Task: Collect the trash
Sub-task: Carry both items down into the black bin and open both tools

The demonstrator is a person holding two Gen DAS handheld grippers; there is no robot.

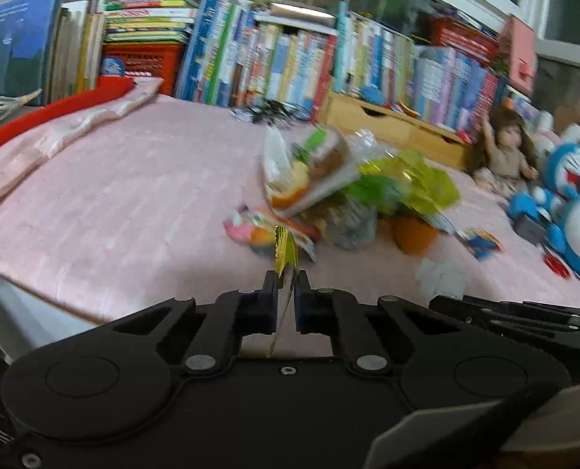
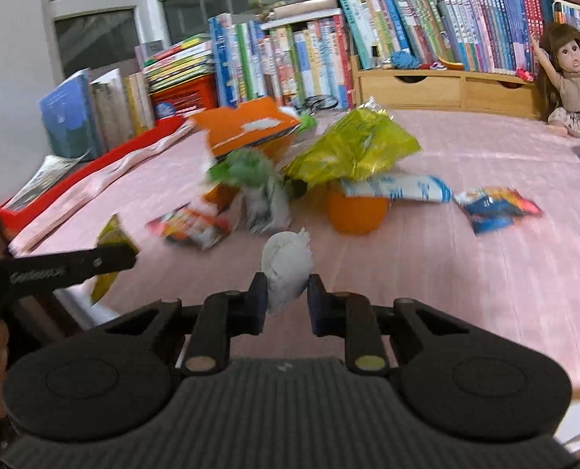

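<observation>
A heap of trash lies on the pink bedspread [image 1: 133,203]. In it are a yellow-green bag [image 2: 352,148], an orange cup [image 2: 356,211], an orange box [image 2: 246,129], a blue snack packet [image 2: 497,205] and a colourful wrapper [image 1: 266,230]. My left gripper [image 1: 286,277] is shut on a thin yellow wrapper [image 1: 286,250], near the bed's front edge. The right wrist view shows that wrapper [image 2: 112,238] at the left. My right gripper [image 2: 288,285] is shut on a crumpled white tissue [image 2: 288,262], just in front of the heap.
Rows of books [image 2: 309,58] and a wooden drawer box [image 2: 442,90] line the far side. A doll [image 2: 571,78] and blue plush toys [image 1: 575,203] sit at the right. A folded pink cloth [image 1: 55,136] over a red edge [image 1: 16,133] lies at the left.
</observation>
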